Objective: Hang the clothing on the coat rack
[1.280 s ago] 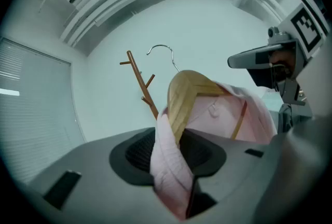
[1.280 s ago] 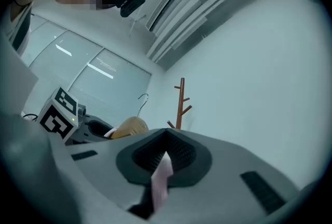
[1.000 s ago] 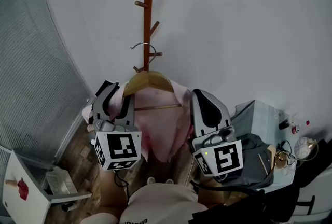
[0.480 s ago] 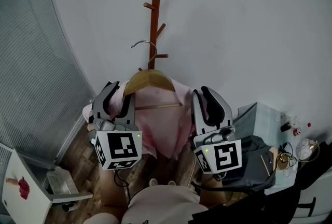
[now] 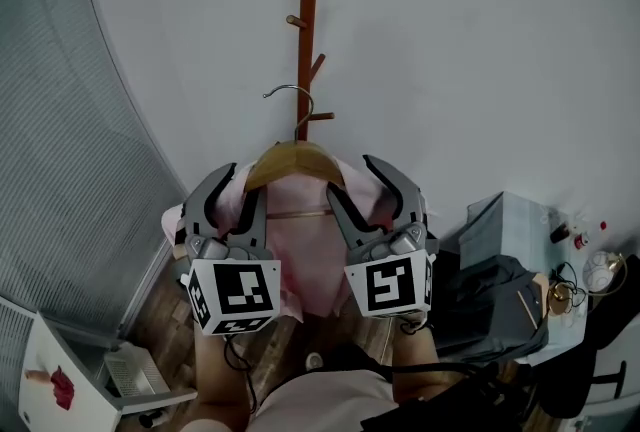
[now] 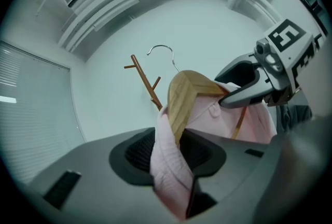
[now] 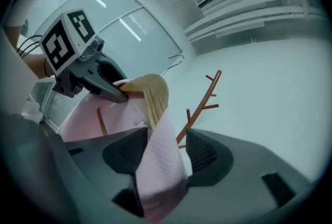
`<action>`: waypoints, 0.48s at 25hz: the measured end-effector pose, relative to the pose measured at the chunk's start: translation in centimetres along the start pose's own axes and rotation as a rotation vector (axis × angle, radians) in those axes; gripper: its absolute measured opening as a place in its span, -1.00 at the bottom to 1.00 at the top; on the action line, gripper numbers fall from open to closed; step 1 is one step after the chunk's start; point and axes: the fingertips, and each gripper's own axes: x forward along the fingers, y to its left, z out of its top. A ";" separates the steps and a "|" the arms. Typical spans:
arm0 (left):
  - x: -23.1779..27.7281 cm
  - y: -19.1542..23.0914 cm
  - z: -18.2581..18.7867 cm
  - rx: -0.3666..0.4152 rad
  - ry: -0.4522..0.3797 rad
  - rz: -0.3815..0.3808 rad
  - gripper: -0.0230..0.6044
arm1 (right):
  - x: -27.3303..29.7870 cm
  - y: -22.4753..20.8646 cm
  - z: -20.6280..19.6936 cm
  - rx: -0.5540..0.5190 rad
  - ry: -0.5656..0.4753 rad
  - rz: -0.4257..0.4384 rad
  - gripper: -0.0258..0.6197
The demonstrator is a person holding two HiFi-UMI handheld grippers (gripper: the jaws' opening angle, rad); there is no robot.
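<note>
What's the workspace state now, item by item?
Surface: wooden floor, only partly seen.
Job's things: pink garment on wooden hanger; its hook not on any peg of the coat rack.
Clutter: dark bag and pale box at right; white shelf unit lower left.
Grippers: left gripper shut on pink garment at one hanger shoulder; right gripper opening, garment between its jaws.
Cables: cable under left gripper; wires far right.
Surroundings: white wall; blinds at left.
</note>
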 end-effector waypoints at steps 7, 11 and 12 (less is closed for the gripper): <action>0.9 0.6 -0.9 -0.009 0.002 -0.015 -0.42 | 1.4 0.7 0.0 -0.003 0.001 -0.026 -0.40; 2.2 1.4 -1.3 -0.015 -0.002 -0.015 -0.42 | 2.8 0.5 0.2 -0.041 -0.001 -0.039 -0.43; 2.7 1.7 -1.3 -0.016 -0.004 -0.016 -0.42 | 3.3 0.3 0.3 -0.048 -0.002 -0.043 -0.44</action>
